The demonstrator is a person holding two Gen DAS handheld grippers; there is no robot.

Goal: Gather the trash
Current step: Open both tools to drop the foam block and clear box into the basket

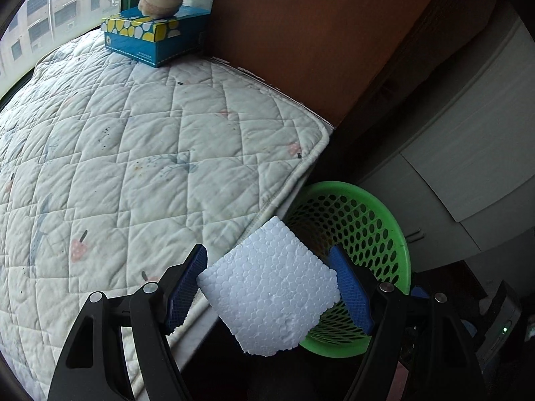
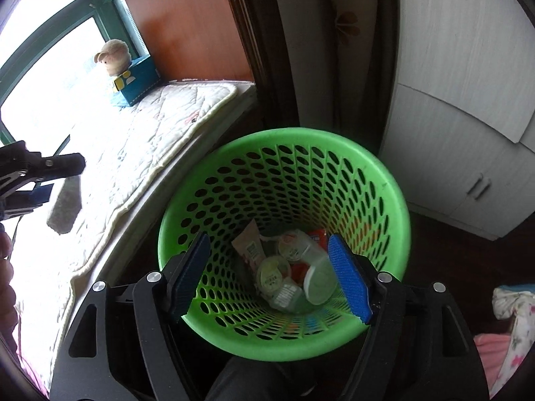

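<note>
White foam (image 1: 269,287) sits pinched by its side edges in the left hand-held gripper (image 1: 271,287), over the bed (image 1: 133,133) edge beside the green bin (image 2: 284,227). It looks very light and crumbly, so gentle pressure should do. The right hand-held gripper (image 2: 271,274) hangs wide open and empty above the bin.
</note>
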